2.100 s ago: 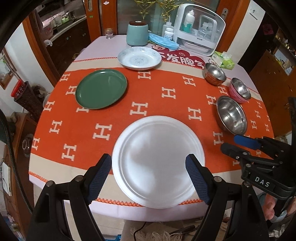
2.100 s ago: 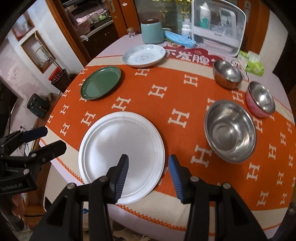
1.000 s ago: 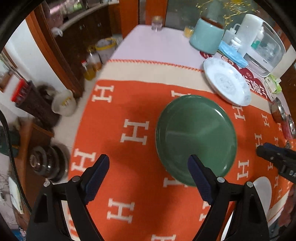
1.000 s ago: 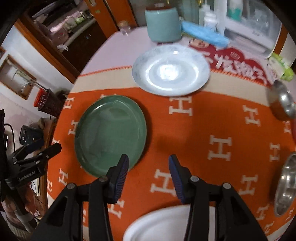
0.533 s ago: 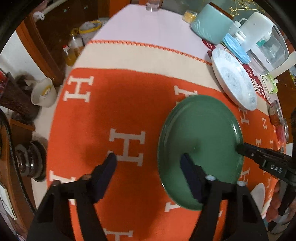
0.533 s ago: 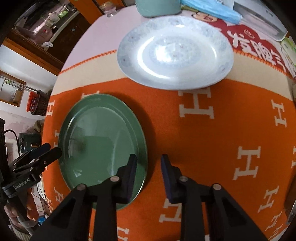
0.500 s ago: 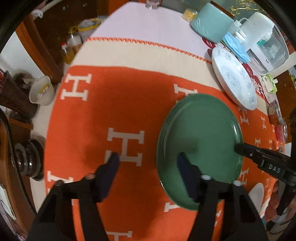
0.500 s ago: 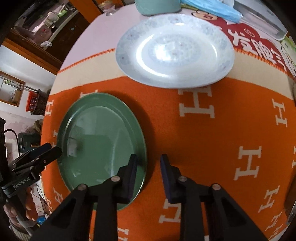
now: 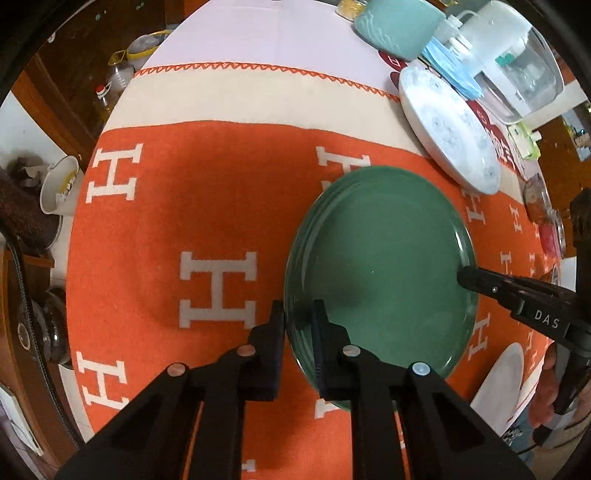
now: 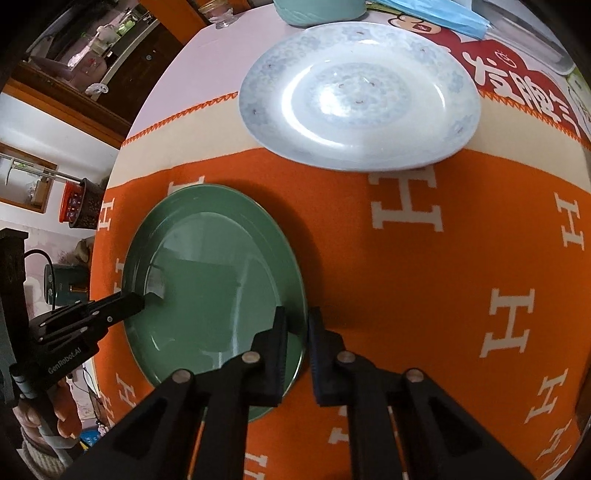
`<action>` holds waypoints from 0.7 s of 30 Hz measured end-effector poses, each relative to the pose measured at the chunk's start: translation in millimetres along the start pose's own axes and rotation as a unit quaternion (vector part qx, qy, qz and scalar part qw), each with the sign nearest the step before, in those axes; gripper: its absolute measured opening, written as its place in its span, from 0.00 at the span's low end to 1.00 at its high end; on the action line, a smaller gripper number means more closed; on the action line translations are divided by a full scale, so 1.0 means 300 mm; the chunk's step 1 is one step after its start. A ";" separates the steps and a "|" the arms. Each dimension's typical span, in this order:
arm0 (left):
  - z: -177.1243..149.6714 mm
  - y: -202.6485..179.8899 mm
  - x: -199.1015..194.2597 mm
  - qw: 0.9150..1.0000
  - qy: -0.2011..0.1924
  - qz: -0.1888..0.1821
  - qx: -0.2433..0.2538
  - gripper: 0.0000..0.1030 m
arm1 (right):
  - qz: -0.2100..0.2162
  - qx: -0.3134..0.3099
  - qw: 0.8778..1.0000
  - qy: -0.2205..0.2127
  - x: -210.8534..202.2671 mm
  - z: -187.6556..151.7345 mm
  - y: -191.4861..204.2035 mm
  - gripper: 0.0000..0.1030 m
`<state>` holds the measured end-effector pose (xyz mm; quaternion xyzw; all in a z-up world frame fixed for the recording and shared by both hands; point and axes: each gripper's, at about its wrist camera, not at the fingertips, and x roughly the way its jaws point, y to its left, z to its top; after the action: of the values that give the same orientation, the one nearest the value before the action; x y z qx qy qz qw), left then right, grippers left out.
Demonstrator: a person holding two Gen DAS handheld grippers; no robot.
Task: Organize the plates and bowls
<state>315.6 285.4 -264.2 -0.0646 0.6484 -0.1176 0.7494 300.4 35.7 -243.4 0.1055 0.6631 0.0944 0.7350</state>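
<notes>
Pinching the round green ceramic plate (image 9: 384, 258) at lower centre, the left gripper (image 9: 298, 314) clamps its rim; a tilt could slip it.

Opposite, lower-centre, the right gripper (image 10: 295, 325) nips the far rim (image 10: 207, 280); uneven lifting risks twisting it free.

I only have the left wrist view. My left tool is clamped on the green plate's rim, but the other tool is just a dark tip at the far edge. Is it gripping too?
Observer: Yes. The right wrist view shows the right tool shut on the green plate rim, one finger over the plate, one over the cloth.
Operator: Is anything lying on the patterned plate?
Observer: No, the patterned plate shows a bare face.
Operator: What stands beyond it, out of my frame?
Observer: A small glass at the table's far edge.
</notes>
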 end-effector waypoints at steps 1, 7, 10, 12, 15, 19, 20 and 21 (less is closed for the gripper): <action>-0.004 -0.004 0.001 1.000 0.001 0.001 0.002 0.11 | 0.001 0.000 1.000 -0.001 -0.007 -0.004 -0.008 0.10; -0.036 -0.033 -0.022 1.000 0.003 -0.005 -0.001 0.11 | 0.005 0.003 1.000 -0.009 -0.046 -0.022 -0.017 0.09; -0.060 -0.041 -0.057 1.000 -0.002 -0.005 0.002 0.11 | 0.003 0.002 1.000 -0.014 -0.075 -0.037 -0.019 0.09; -0.076 -0.058 -0.077 1.000 -0.006 -0.003 0.006 0.11 | 0.006 0.005 1.000 -0.016 -0.092 -0.048 -0.024 0.09; -0.097 -0.080 -0.113 1.000 -0.013 -0.002 0.010 0.11 | 0.011 0.010 1.000 -0.020 -0.121 -0.065 -0.041 0.09; -0.139 -0.132 -0.183 1.000 -0.027 -0.002 0.015 0.11 | 0.023 0.017 0.999 -0.023 -0.171 -0.102 -0.067 0.09; -0.154 -0.148 -0.201 0.999 -0.030 -0.002 0.016 0.11 | 0.025 0.018 0.999 -0.023 -0.184 -0.112 -0.073 0.09; -0.163 -0.163 -0.214 0.999 -0.032 -0.002 0.017 0.11 | 0.027 0.019 0.999 -0.023 -0.197 -0.124 -0.079 0.09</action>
<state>254.3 257.7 -197.9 -0.0569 0.6216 -0.1278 0.7707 257.2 -2.5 -197.2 0.1395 0.6443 0.0988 0.7454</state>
